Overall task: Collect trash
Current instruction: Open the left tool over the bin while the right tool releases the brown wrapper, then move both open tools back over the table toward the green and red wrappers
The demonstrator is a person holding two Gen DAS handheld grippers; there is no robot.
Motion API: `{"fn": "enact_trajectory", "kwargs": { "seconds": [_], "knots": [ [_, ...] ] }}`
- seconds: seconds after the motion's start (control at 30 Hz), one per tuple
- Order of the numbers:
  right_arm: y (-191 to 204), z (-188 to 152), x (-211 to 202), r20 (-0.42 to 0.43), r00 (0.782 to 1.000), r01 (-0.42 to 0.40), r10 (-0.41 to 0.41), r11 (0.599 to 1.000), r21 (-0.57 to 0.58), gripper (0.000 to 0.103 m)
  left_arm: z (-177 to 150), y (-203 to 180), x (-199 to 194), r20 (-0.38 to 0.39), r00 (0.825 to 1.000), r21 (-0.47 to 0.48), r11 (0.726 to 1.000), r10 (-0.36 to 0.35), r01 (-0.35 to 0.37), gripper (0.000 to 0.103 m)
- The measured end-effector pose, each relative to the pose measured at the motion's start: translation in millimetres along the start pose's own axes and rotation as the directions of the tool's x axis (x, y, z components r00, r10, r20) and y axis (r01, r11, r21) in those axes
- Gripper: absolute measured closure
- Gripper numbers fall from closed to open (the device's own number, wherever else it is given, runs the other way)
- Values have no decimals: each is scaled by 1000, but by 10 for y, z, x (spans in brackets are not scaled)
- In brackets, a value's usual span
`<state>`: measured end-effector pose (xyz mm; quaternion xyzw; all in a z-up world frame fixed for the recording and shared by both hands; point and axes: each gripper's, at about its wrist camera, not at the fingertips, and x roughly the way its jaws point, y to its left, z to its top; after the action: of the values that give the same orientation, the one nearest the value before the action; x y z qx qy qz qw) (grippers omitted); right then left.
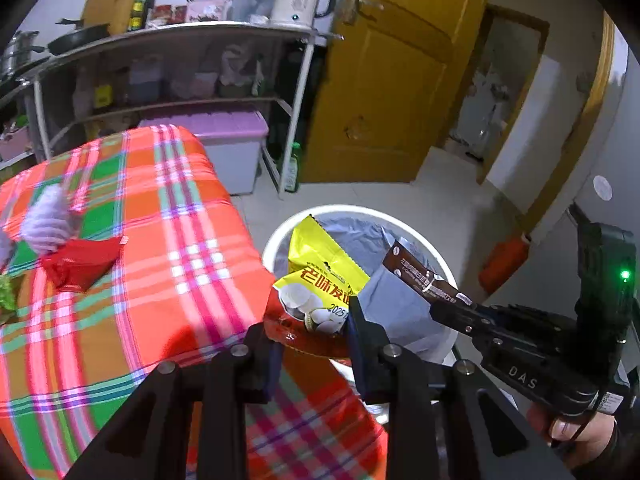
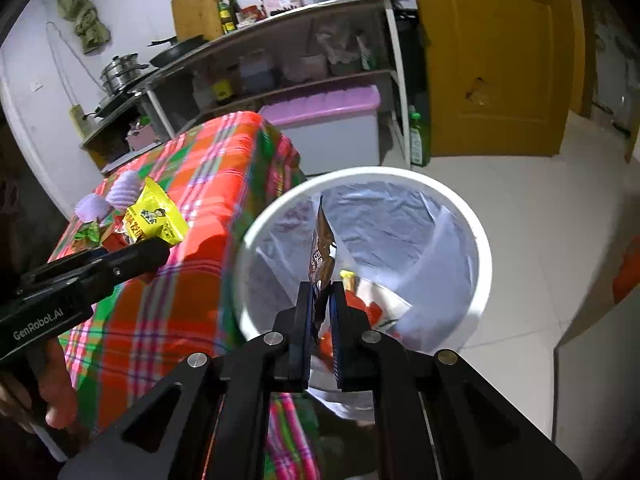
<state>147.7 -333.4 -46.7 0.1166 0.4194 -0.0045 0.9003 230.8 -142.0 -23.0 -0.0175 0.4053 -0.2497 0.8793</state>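
In the left wrist view the left gripper pinches the yellow bag by its near end, at the near left rim of the bin, right of the table; the bag looks light and crinkly (likely slippery), so this crimped end seems the best hold. In the right wrist view the right gripper is pressed together on the near end of the brown sachet, thin and limp, standing over the bin.
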Motion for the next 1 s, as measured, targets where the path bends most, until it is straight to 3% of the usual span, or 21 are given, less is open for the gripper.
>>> {"fn": "enact_trajectory", "kwargs": {
  "seconds": [0.3, 0.4, 0.43, 0.67, 1.0],
  "knots": [
    [-197, -43, 200, -60, 998, 12, -9, 999, 45, 91, 51, -77, 458, -96, 995, 1, 1000, -27, 27, 74],
    [-243, -62, 248, -73, 997, 16, -11, 998, 57, 74, 52, -68, 557, -124, 992, -11, 999, -32, 31, 69],
    [-251, -69, 255, -75, 997, 16, -11, 998, 61, 66, 48, -58, 582, -132, 991, -19, 999, -33, 31, 63],
    [-264, -76, 210, -63, 998, 11, -6, 998, 64, 63, 43, -33, 517, -111, 993, -37, 999, -40, 36, 62],
    [-37, -40, -114, 19, 999, -40, 40, 999, 23, 63, -18, 81, 7, -4, 1000, -56, 998, 13, -13, 62]
  ]
}}
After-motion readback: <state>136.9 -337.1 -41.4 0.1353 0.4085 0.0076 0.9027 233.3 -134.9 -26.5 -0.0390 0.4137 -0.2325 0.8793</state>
